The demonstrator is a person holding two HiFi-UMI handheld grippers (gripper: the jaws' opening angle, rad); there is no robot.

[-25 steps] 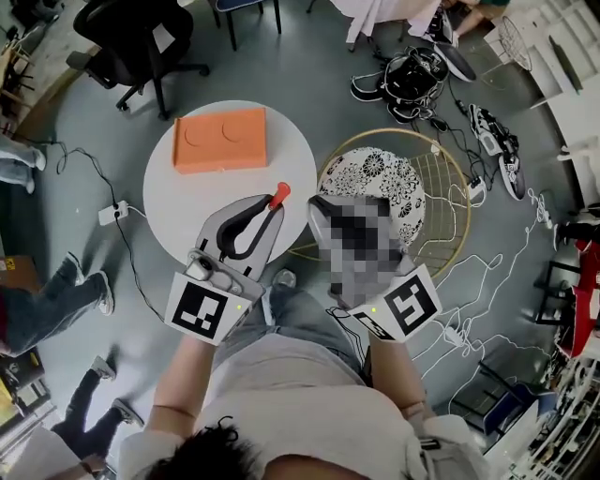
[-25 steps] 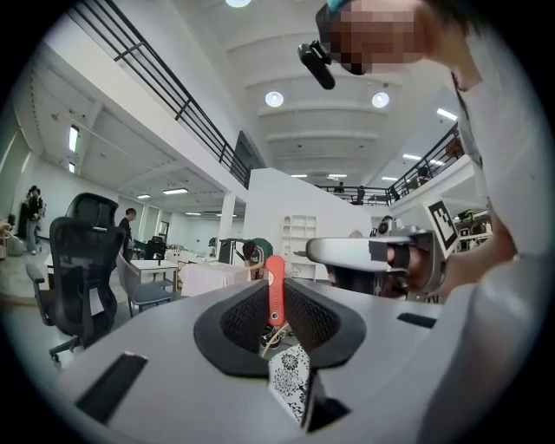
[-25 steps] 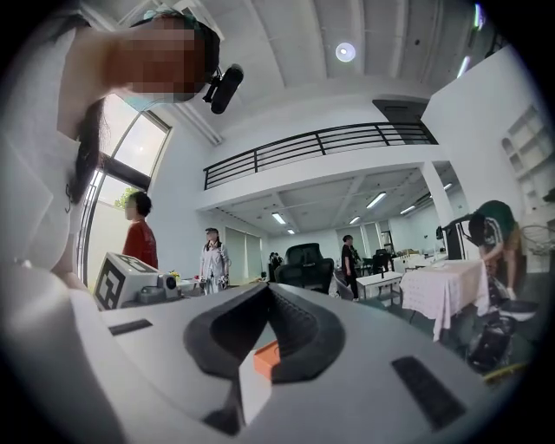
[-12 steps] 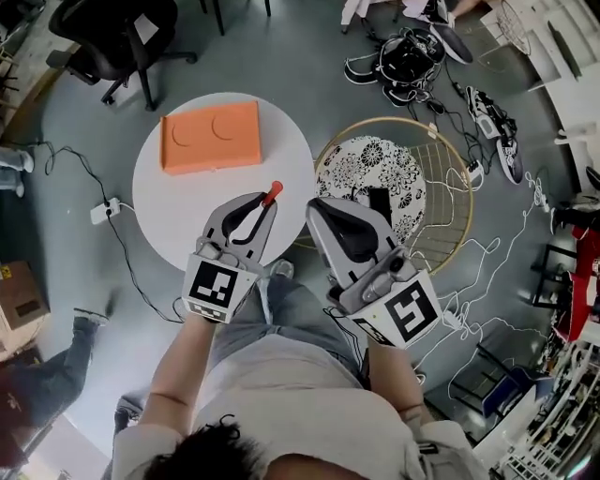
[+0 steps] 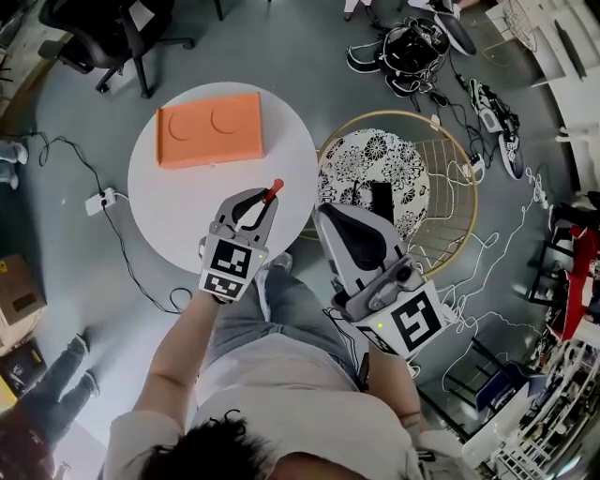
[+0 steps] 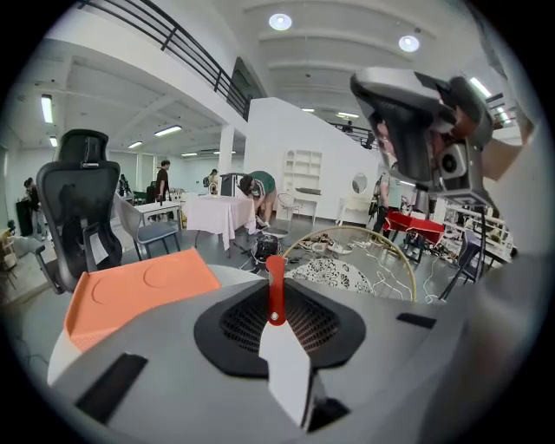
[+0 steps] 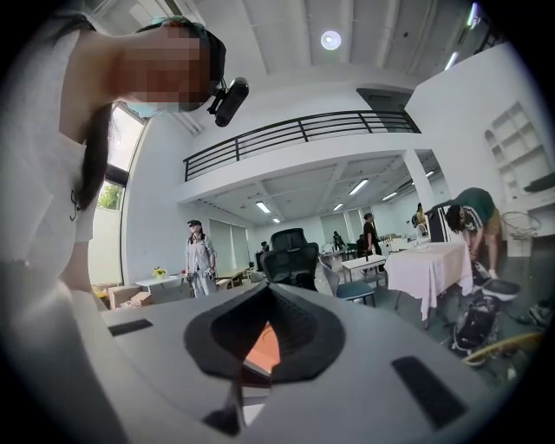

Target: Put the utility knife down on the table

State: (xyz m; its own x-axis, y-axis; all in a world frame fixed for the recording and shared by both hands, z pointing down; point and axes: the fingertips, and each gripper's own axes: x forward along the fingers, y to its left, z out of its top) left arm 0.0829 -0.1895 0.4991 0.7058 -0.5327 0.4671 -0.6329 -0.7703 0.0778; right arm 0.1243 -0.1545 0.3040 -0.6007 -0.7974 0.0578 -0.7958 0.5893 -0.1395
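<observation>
The utility knife (image 5: 273,192) has a red end and a pale body, and my left gripper (image 5: 263,204) is shut on it. It hangs above the near right edge of the round white table (image 5: 178,211). In the left gripper view the knife (image 6: 276,299) sticks out forward between the shut jaws of my left gripper (image 6: 279,351), red end foremost. My right gripper (image 5: 325,216) is shut with nothing in it, to the right of the table and over the person's lap. Only a thin slit shows between the jaws of my right gripper (image 7: 250,351).
An orange box (image 5: 208,129) lies at the table's far side, also the orange box (image 6: 130,290). A gold wire basket chair (image 5: 441,169) with a patterned cushion stands right of the table. Office chair (image 5: 103,28), power strip (image 5: 100,200), cables and shoes (image 5: 408,56) are on the floor.
My left gripper has moved forward and a little right over the table's edge, knife still held. The right gripper has drifted slightly back and to the right.
</observation>
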